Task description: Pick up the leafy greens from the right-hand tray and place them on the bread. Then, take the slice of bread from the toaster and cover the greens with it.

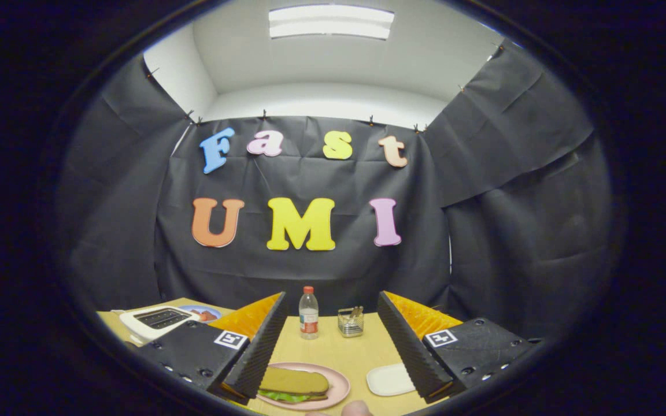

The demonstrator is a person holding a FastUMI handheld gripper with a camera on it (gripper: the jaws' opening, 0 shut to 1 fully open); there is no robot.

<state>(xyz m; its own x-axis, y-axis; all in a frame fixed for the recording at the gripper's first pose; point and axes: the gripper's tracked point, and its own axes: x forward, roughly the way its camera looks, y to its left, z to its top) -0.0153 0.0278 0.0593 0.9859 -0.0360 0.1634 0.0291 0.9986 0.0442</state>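
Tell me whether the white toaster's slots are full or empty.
Empty, as far as visible: the white toaster shows dark slots with no bread sticking out. The gripper is open above the pink plate.

Wooden table (339, 352), light tan. On it: pink plate (339, 386) at 6 o'clock; white tray (389, 380) just beside it at 4; white toaster (156, 320) at 9; bottle (309, 313) and small wire holder (350, 322) at 12.

at the bottom of the frame we see our two-finger gripper (330, 341) with black bodies and orange wedge-shaped backs. the inner pads (263, 346) are black with fine ribbing. each body carries a small white square with a black marker pattern, and small round screws dot the black housings toward the lower left and lower right.
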